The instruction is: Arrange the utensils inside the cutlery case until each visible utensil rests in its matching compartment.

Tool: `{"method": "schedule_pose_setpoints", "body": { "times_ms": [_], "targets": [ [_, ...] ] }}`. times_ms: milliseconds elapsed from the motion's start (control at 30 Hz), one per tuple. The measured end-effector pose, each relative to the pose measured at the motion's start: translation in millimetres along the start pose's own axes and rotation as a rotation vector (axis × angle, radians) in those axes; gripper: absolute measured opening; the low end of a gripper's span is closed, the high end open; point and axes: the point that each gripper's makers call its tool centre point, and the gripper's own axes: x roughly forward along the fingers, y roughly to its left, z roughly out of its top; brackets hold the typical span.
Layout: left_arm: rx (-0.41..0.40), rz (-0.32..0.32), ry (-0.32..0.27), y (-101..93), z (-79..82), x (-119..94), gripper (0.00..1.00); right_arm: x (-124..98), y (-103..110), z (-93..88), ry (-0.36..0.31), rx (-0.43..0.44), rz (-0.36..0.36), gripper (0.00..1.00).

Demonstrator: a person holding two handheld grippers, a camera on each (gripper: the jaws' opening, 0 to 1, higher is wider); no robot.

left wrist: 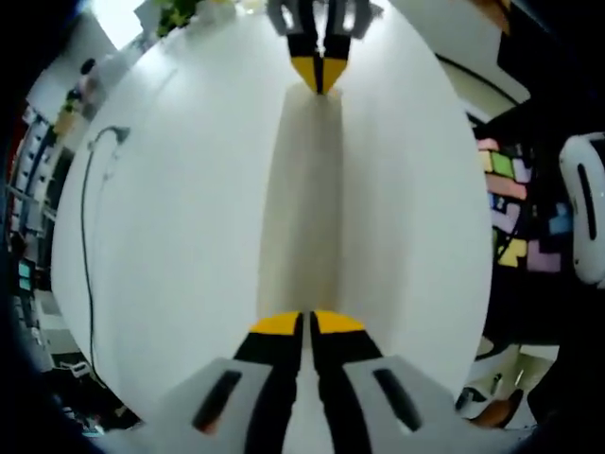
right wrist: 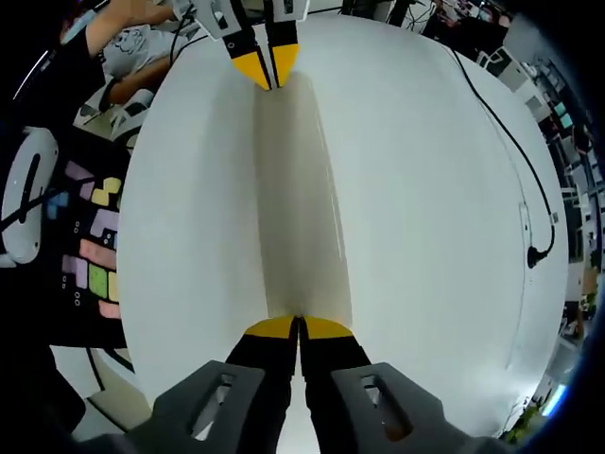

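Observation:
A long, narrow cream cutlery case lies on the white table, stretched between my two grippers. My left gripper is shut on its near end, the yellow tips pressed together. The right gripper grips the far end at the top of the left gripper view. In the right gripper view the same case runs up from my right gripper, which is shut on it, to the left gripper at the top. The case looks closed and its inside is hidden.
A black cable crosses the table near one edge, ending in a plug. Beyond the other edge, a coloured puzzle mat and a white round device sit on the floor. A person sits at the table's far corner.

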Motion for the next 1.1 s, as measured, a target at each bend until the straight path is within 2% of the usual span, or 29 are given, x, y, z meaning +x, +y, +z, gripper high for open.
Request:
{"method": "schedule_pose_setpoints", "body": {
  "times_ms": [167, 400, 500, 533, 600, 633, 867, 933, 967, 1000, 1100],
  "targets": [
    [-0.009, 0.010, 0.011, 2.5, 0.4, 0.6, 0.01, 1.3, 2.2, 0.4, 0.016, -0.007, -0.013, 0.00],
    [-0.031, -0.001, -0.004, 1.6, -0.9, 1.5, 0.01, 2.4, 4.2, 1.1, 0.026, -0.045, -0.005, 0.00],
    [-0.010, 0.006, 0.001, 0.4, -0.4, 2.1, 0.01, 2.6, 4.2, 1.8, 0.020, -0.045, -0.009, 0.00],
    [-0.021, 0.012, 0.011, 1.1, -0.5, 2.2, 0.01, 2.7, 4.5, 1.9, 0.015, -0.046, -0.009, 0.00],
    [-0.104, 0.017, 0.047, 2.1, -1.2, 2.3, 0.01, 2.6, 4.8, 2.0, 0.008, -0.042, -0.015, 0.00],
    [-0.079, 0.013, 0.046, 2.1, 0.1, 3.2, 0.01, 2.5, 5.3, 2.2, 0.005, -0.042, -0.021, 0.00],
    [-0.103, 0.019, 0.096, 2.1, -1.1, 3.7, 0.01, 2.5, 5.0, 4.0, 0.014, -0.071, -0.056, 0.00],
    [-0.111, 0.013, 0.114, 2.7, -1.6, 3.9, 0.01, 2.7, 4.3, 4.1, 0.039, -0.034, -0.032, 0.00],
    [-0.120, 0.009, 0.123, 2.9, -1.8, 3.9, 0.01, 3.0, 4.7, 4.2, 0.051, 0.034, -0.030, 0.00],
    [-0.124, 0.004, 0.130, 3.1, -2.1, 4.0, 0.01, 3.4, 3.6, 5.6, 0.048, -0.005, -0.033, 0.00],
    [-0.104, 0.009, 0.139, 1.4, -3.8, 3.2, 0.00, 2.5, 6.2, 5.4, 0.050, -0.014, -0.062, 0.00]
  ]
}}
